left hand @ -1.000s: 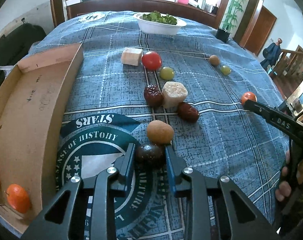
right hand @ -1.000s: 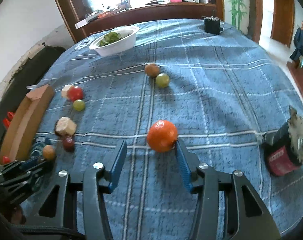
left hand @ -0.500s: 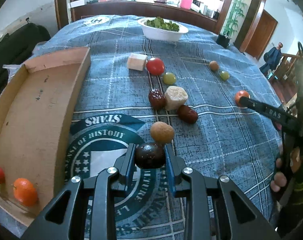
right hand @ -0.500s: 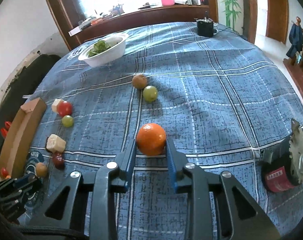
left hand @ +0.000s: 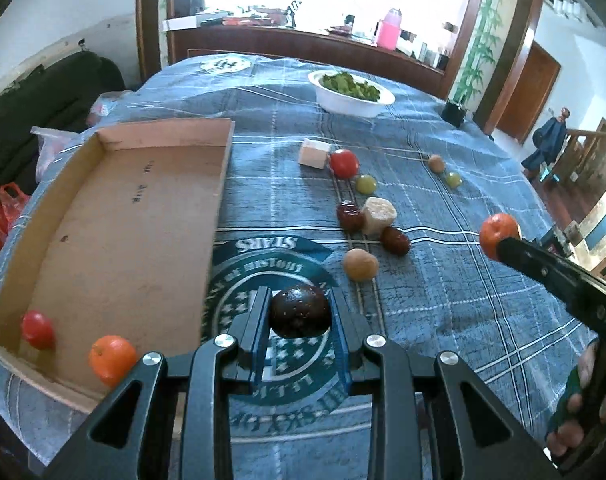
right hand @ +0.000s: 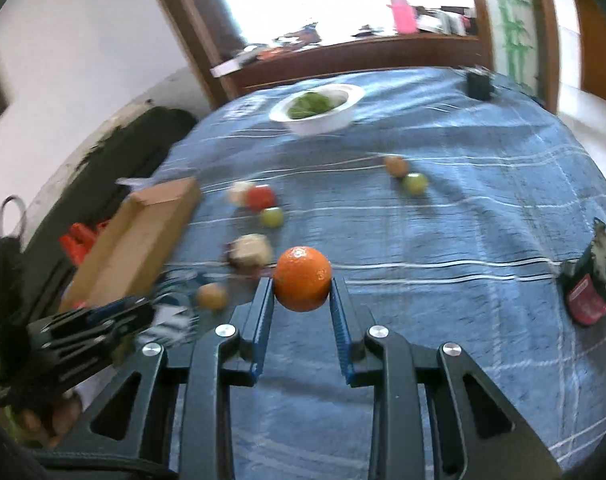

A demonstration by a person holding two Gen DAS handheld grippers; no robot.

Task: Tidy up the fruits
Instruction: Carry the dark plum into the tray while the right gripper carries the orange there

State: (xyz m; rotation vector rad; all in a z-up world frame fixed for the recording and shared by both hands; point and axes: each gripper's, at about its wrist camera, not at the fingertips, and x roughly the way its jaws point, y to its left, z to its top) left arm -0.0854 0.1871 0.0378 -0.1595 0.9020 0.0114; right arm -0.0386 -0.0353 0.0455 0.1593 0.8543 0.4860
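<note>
My left gripper (left hand: 301, 304) is shut on a dark round fruit (left hand: 300, 312) and holds it above the printed blue cloth, just right of the cardboard tray (left hand: 115, 216). An orange (left hand: 111, 359) and a red tomato (left hand: 37, 329) lie in the tray's near corner. My right gripper (right hand: 302, 284) is shut on an orange (right hand: 302, 278), which hangs clear of the cloth. A tan fruit (left hand: 360, 265), two red dates (left hand: 350, 215), a pale chunk (left hand: 379, 210), a tomato (left hand: 344, 163) and a green grape (left hand: 365, 183) lie loose on the table.
A white bowl of greens (left hand: 351, 94) stands at the back. A pale cube (left hand: 313, 153) sits by the tomato. A brown fruit (right hand: 396, 165) and a green one (right hand: 415, 183) lie farther right. A red can (right hand: 591, 292) stands at the right edge.
The right jaws closed on the orange and lifted it off the cloth. The left gripper rose with the dark fruit, away from the tan fruit and nearer the tray.
</note>
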